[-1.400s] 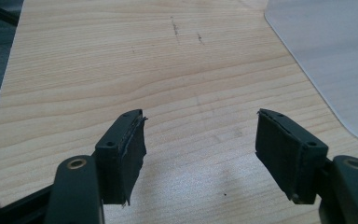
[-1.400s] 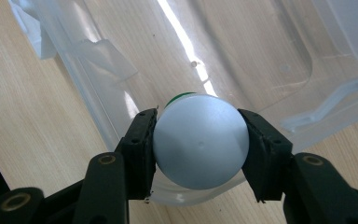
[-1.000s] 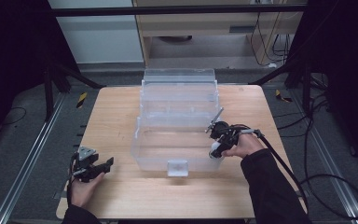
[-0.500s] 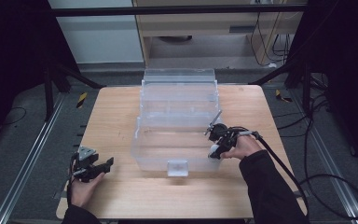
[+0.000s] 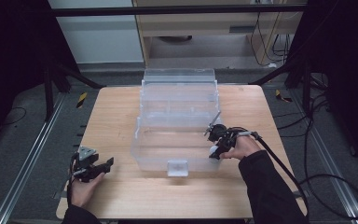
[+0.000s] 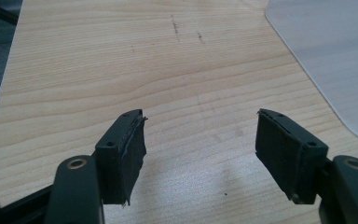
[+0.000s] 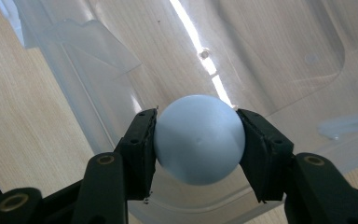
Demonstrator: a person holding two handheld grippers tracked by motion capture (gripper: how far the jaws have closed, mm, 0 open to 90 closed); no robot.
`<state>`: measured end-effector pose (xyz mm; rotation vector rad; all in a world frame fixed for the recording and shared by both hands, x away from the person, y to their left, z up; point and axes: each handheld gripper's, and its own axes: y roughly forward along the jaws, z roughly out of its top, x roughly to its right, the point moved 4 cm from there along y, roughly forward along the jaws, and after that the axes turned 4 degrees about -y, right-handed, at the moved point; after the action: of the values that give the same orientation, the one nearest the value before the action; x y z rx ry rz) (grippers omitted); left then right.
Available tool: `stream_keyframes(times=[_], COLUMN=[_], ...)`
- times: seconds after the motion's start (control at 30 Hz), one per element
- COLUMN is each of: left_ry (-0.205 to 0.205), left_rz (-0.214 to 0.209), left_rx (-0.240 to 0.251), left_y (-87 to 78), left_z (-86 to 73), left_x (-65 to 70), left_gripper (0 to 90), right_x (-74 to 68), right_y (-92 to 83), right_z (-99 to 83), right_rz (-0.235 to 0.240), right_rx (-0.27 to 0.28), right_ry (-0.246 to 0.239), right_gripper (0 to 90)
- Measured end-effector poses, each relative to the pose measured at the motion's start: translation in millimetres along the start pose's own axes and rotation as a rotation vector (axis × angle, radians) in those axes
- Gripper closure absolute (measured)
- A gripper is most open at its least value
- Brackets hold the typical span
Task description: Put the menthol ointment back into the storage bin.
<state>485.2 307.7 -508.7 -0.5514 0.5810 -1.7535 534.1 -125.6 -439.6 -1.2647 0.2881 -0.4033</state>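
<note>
While the right claw (image 7: 196,140) is clenched on a pale blue ball (image 7: 199,138), its two black jaws pressing the ball's opposite sides, the ball hangs over the near right corner of a clear plastic box (image 5: 177,121) that stands in the middle of the wooden bench (image 5: 116,112). In the high view the right hand (image 5: 242,147) comes in from the near right edge, sleeve dark, and holds that claw (image 5: 214,151) just at the box's right wall, with the ball (image 5: 213,154) showing as a small pale spot at the tip (whether it touches the rim cannot be told). A black cable (image 5: 284,163) trails from the claw toward the right and off the bench. The box is long, running from near to far, with a small label-like tab (image 5: 177,167) on its near wall; through its clear floor the wood grain shows in the right gripper view. The left claw (image 6: 200,140) is released, its jaws wide apart over bare wood, with nothing between them. In the high view the left hand (image 5: 85,186) rests at the near left corner of the bench, well apart from the box, and its claw (image 5: 103,165) points toward the right. In the left gripper view, a rounded corner of the box (image 6: 326,60) shows at the far right.
</note>
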Motion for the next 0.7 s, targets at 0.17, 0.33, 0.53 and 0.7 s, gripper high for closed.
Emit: stream_keyframes(times=[0.17, 0.33, 0.53, 0.7], left_ry=[0.001, 0.001, 0.001, 0.001], left_rz=[0.000, 0.000, -0.001, -0.001], left_rx=[0.000, 0.000, 0.001, 0.001], left_y=[-0.1, -0.2, -0.4, -0.6], left_z=[0.1, 0.1, 0.2, 0.2], left_x=[0.1, 0.1, 0.1, 0.3], left_gripper=[32.7, 32.7, 32.7, 32.7], right_x=[0.4, -0.1, -2.5, -4.7], right_y=[0.1, -4.9, -17.6, -32.6], right_z=[0.4, 0.1, -2.0, -6.5], right_rz=[-0.001, -0.008, -0.034, -0.070], right_rx=[0.005, 0.029, 0.093, 0.168], right_ry=[0.000, 0.013, 0.026, 0.045], right_gripper=[48.1, 45.9, 40.4, 33.7])
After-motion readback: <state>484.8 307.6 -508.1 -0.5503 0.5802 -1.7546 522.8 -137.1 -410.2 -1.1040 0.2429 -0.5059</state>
